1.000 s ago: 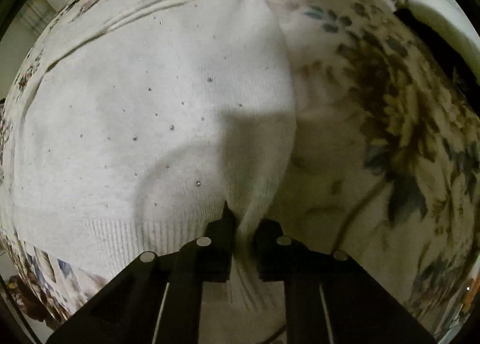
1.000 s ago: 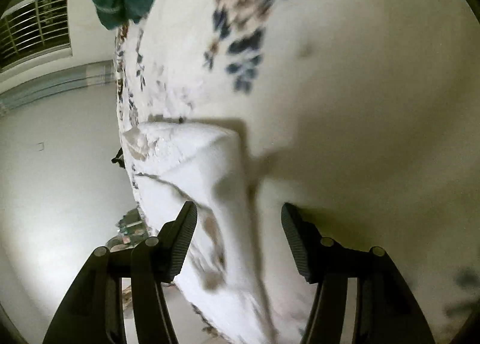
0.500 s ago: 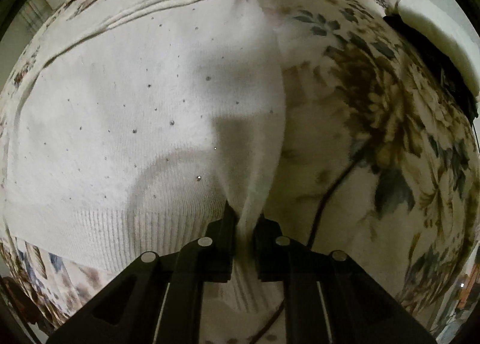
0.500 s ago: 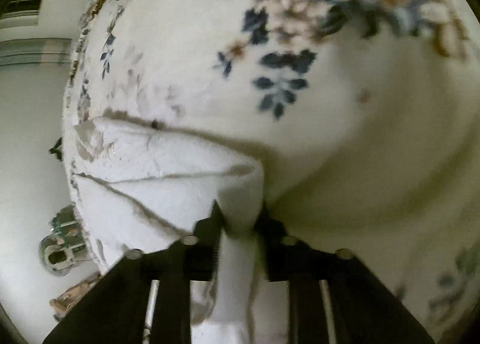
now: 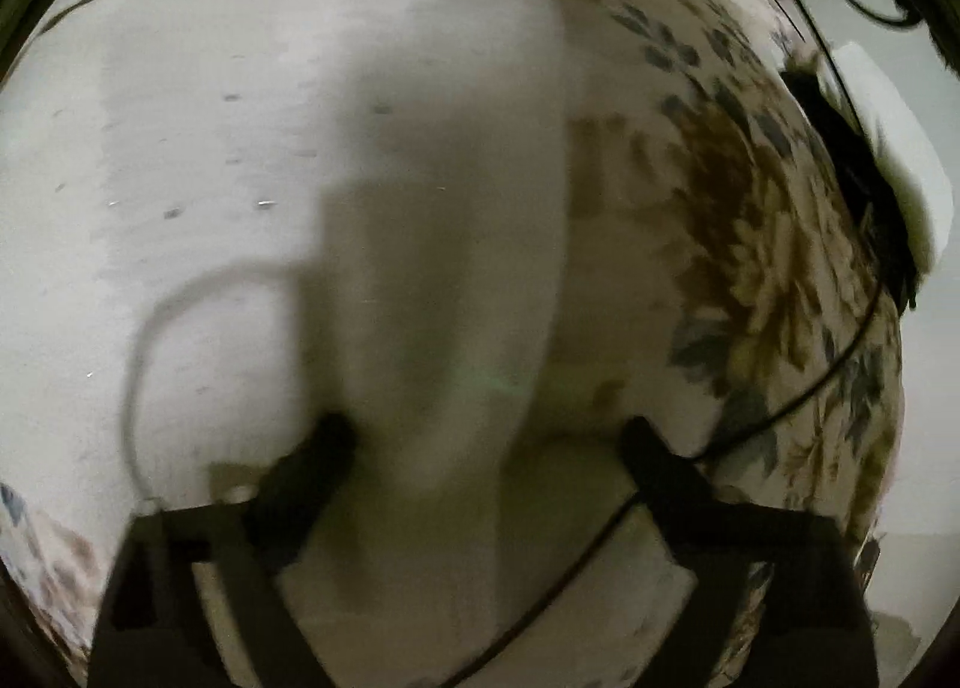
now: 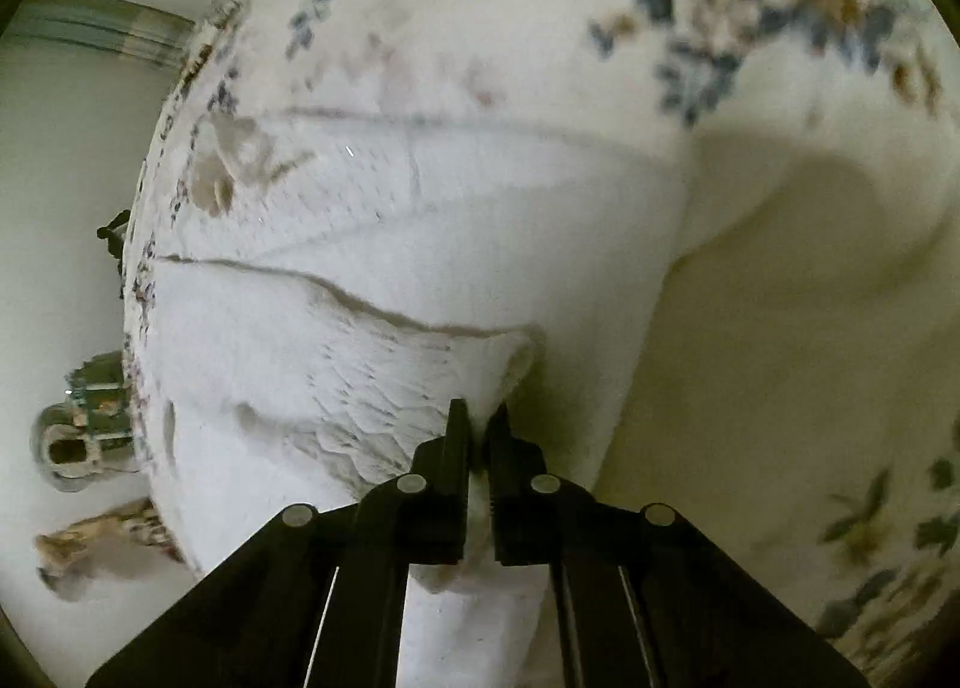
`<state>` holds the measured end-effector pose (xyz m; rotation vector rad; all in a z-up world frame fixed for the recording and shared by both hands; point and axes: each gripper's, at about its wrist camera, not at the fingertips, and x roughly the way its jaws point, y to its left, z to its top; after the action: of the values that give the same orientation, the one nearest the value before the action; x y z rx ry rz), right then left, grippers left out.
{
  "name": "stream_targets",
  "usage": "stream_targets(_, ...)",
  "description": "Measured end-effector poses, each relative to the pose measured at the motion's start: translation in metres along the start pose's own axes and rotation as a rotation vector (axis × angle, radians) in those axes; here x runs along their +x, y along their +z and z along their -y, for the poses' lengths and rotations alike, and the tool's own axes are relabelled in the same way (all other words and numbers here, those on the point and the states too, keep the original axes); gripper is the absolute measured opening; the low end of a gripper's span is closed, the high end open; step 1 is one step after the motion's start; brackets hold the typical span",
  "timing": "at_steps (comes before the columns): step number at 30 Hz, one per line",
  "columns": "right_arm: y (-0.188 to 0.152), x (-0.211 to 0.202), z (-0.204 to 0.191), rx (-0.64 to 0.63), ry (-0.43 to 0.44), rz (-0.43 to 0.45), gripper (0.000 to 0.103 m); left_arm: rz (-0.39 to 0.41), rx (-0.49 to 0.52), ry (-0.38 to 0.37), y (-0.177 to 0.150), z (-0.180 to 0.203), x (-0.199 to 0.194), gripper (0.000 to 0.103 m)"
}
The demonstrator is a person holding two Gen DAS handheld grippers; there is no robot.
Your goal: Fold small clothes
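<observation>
**Ana:** Floral bedspread (image 5: 750,244) under everything, and a pale wall past the bed's edge in the right wrist view. Where is the garment?

**Ben:** A white knit sweater (image 5: 240,148) lies flat on the bed. In the left wrist view its body spreads ahead and to the left, with one long side edge running straight away from the camera, right down the middle.

**Ana:** And the left tongs (image 5: 486,442)?

**Ben:** Spread wide apart, straddling that side edge near the hem end, holding nothing. The view is blurred, so I can't tell whether the fingers touch the knit. A thin black cable (image 5: 798,394) trails across the bedspread just right of them.

**Ana:** The right tongs (image 6: 480,418)?

**Ben:** Pinched together on a fold of the sweater's thick white knit, at the corner nearest that camera. Layers of knit stretch away to the left, toward the bed's edge.

**Ana:** So what does the next move depend on?

**Ben:** I'd judge the right hand has the only hold. The sweater's long axis runs away from the left tongs, so they need only close on the edge between them before both hands can carry a fold across.
</observation>
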<state>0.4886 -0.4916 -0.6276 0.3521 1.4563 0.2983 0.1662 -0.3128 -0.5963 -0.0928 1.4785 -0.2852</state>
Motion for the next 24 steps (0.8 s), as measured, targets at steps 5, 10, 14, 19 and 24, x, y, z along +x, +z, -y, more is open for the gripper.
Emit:
stream_targets(5,0.01,-0.021,0.024,-0.003,-0.058,0.039,0.005,-0.004,-0.004,0.048,0.001,0.012,0.0,0.103)
stream_targets(10,0.018,-0.01,0.025,-0.039,-0.081,0.03,0.005,-0.023,0.001,0.073,0.012,0.023,0.01,0.103)
stream_targets(14,0.024,0.006,0.03,0.033,-0.012,-0.038,0.027,-0.043,0.011,0.09,0.024,0.032,0.022,0.103)
stream_targets(19,0.031,-0.004,0.084,0.233,0.127,0.016,0.05,0.04,-0.005,0.109,0.025,0.032,0.013,0.07)
stream_targets(24,0.043,0.02,0.12,0.391,0.283,-0.027,0.05,0.138,-0.025,0.153,0.021,0.02,-0.011,0.01)
